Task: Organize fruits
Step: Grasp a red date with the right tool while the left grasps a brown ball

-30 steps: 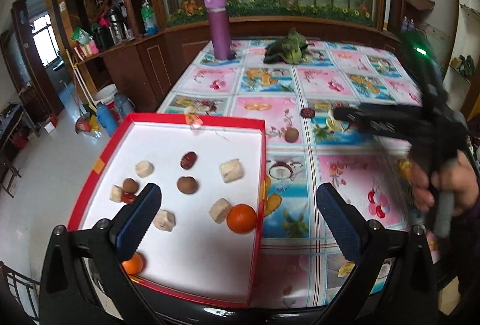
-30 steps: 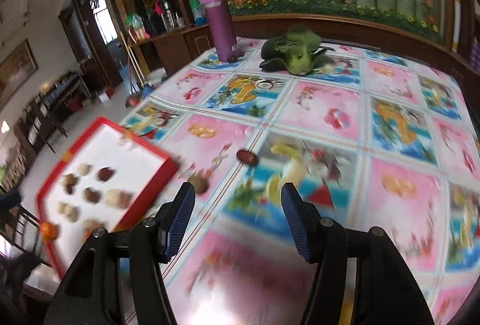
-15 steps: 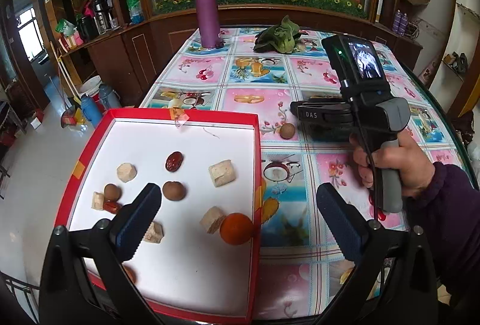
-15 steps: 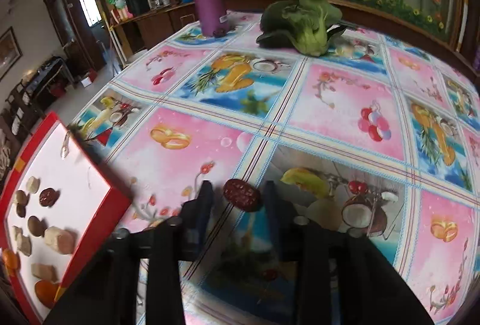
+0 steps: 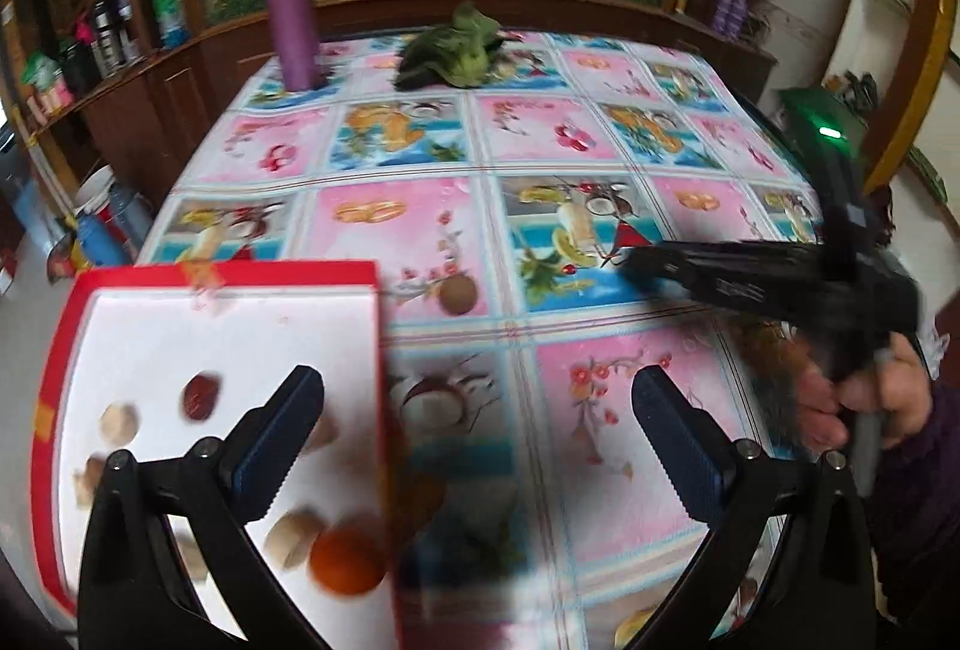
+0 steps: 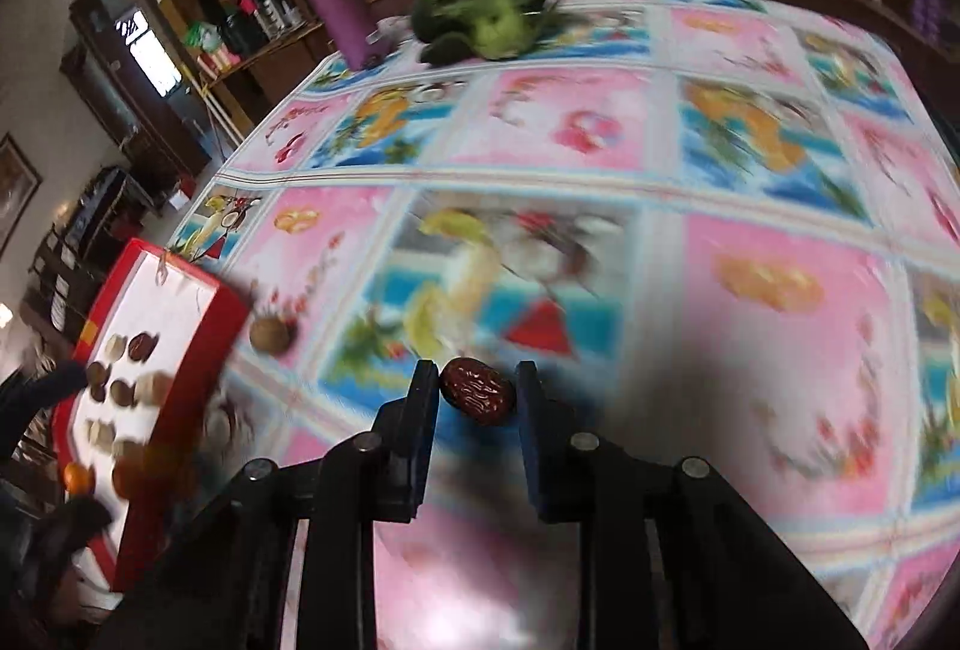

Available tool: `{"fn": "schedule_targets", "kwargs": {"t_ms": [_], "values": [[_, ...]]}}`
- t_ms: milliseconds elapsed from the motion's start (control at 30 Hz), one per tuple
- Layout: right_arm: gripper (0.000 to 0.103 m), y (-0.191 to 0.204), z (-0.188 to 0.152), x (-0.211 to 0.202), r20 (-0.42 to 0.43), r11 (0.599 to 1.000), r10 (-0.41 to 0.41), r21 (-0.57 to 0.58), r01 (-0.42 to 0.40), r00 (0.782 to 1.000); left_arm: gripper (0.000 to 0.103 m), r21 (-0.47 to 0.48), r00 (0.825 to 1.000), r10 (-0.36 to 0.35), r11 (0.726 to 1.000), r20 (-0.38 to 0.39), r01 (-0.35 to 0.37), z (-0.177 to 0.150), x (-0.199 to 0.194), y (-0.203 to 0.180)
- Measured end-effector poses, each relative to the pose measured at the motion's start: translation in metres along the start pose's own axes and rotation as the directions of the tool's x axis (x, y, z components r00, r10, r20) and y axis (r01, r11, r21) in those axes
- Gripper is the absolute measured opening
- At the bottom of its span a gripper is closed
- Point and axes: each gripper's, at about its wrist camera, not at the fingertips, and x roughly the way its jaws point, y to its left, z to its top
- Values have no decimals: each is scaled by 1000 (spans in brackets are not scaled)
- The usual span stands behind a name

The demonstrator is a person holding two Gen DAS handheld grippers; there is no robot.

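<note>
One date [image 6: 478, 391] (dark red, wrinkled) sits clamped in the right tongs [image 6: 474, 398]; left tongs [image 5: 474, 434] gape apart.

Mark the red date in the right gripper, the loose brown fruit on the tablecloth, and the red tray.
red date [image 6: 478, 391], right wrist view, wrinkled top.
brown fruit [image 5: 458, 293], left wrist view, centre.
red tray [image 5: 240, 272], left wrist view, far rim.

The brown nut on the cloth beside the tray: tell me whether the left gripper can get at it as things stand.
Probably yes. The nut lies alone on the cloth ahead of the left gripper, whose jaws are wide open and empty. The tray edge sits to its left, apart from it.
</note>
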Motion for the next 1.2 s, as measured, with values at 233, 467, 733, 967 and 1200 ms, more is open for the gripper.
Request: {"fn": "schedule_targets", "kwargs": {"t_ms": [233, 467, 733, 967, 1200], "values": [[24, -33, -33, -27, 14, 997, 38, 69, -39, 999, 81, 35, 998, 16, 999, -62, -14, 33, 55, 0], [24, -30, -35, -26, 6, 995, 72, 64, -72, 997, 69, 45, 994, 8, 999, -111, -3, 36, 83, 6], [24, -30, -35, -25, 8, 996, 68, 53, -69, 998, 52, 46, 990, -11, 999, -138, 18, 31, 97, 8], [25, -29, -35, -24, 10, 997, 62, 44, -63, 998, 33, 51, 991, -4, 999, -137, 11, 31, 95, 8], [25, -27, -36, -24, 11, 998, 51, 23, -51, 999, 24, 46, 991, 0, 999, -136, 6, 27, 92, 2]]}}
